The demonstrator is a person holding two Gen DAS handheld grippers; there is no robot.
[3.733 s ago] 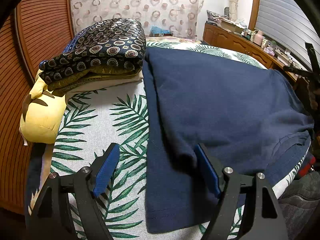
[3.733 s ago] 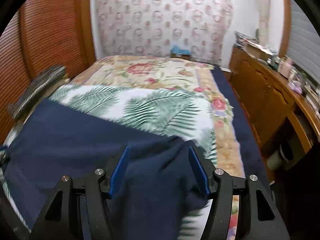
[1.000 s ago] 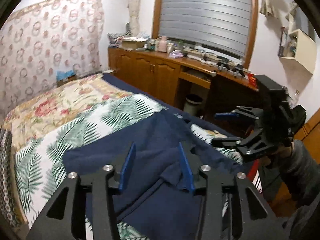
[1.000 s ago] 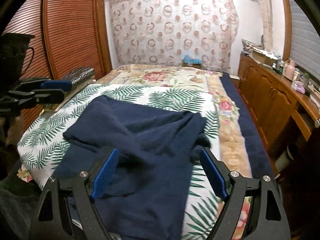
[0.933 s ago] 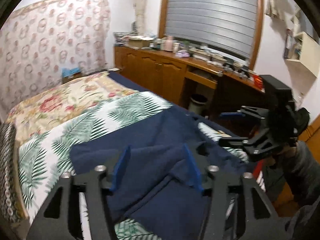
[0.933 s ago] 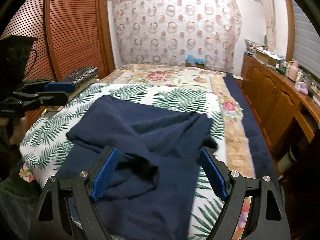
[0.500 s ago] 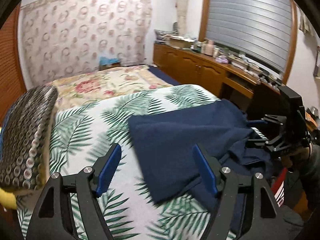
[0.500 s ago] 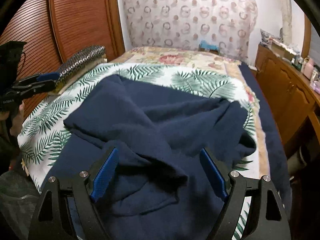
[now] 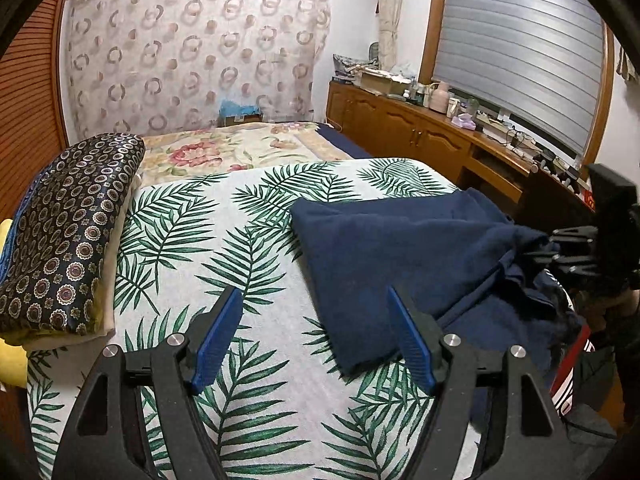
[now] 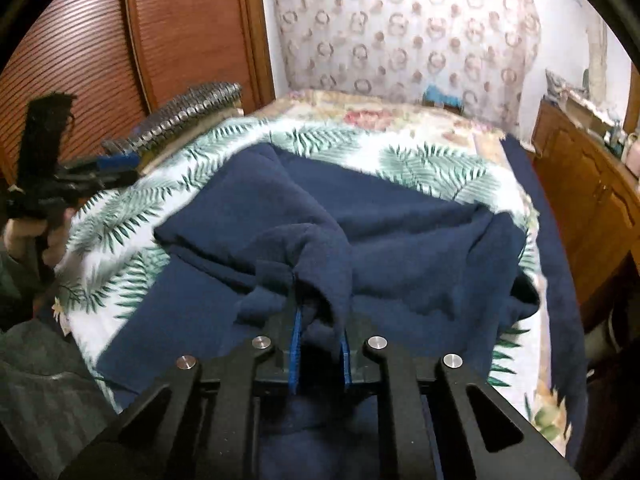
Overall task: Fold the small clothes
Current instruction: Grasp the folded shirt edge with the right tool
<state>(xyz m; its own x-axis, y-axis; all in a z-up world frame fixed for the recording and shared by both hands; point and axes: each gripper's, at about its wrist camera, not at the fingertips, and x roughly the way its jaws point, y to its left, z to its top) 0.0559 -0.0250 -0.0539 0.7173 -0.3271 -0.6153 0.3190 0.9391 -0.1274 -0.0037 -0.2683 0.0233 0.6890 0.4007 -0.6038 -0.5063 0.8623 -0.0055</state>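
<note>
A navy garment (image 9: 400,248) lies crumpled on the right half of the palm-leaf sheet (image 9: 224,248). My left gripper (image 9: 313,292) hangs open just above the sheet at the garment's near left edge, with nothing held between its pads. In the right wrist view the same garment (image 10: 400,240) fills the middle. My right gripper (image 10: 320,320) has its jaws closing, and a raised fold of the navy cloth is pinched between the blue pads (image 10: 297,332). That right gripper (image 9: 576,248) also shows at the cloth's right edge. The left gripper (image 10: 100,168) shows far left.
A folded stack topped by dark patterned cloth (image 9: 68,232) sits along the bed's left side. A floral blanket (image 9: 208,152) covers the far half of the bed. A wooden cabinet (image 9: 400,132) with clutter runs along the right wall. Slatted wardrobe doors (image 10: 80,60) stand left.
The right jaws went from wide open to closed on a fold of the navy garment. The left gripper opened, let the cloth go and swung left and down over the sheet.
</note>
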